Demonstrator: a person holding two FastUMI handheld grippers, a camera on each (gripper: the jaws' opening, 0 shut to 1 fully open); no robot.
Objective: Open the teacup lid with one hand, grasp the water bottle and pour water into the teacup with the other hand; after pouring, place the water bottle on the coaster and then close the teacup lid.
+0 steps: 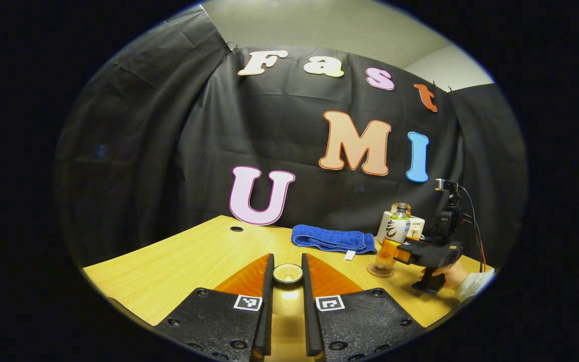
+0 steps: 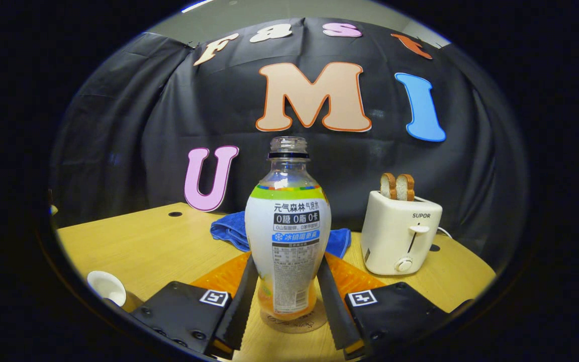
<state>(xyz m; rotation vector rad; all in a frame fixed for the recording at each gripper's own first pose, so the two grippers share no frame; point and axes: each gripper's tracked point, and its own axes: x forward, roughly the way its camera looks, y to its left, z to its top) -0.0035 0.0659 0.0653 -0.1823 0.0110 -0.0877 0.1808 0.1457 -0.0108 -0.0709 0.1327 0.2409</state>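
Observation:
The water bottle [image 2: 287, 241], uncapped with a little orange liquid at its bottom, stands upright on a round coaster [image 2: 314, 322]. My right gripper [image 2: 288, 261] has a finger pressed on each side of it. In the left gripper view the bottle [image 1: 394, 234] and that gripper [image 1: 406, 254] are at the far right, held by a hand [image 1: 453, 276]. My left gripper [image 1: 287, 264] is shut on the small round teacup lid [image 1: 287, 274], held above the table. The open teacup [image 2: 107, 287], white inside, sits low at the left of the right gripper view.
A cream toaster [image 2: 400, 236] with two bread slices stands just right of the bottle. A folded blue towel [image 1: 332, 239] lies at the back of the wooden table [image 1: 179, 266]. Black cloth closes off the back and sides.

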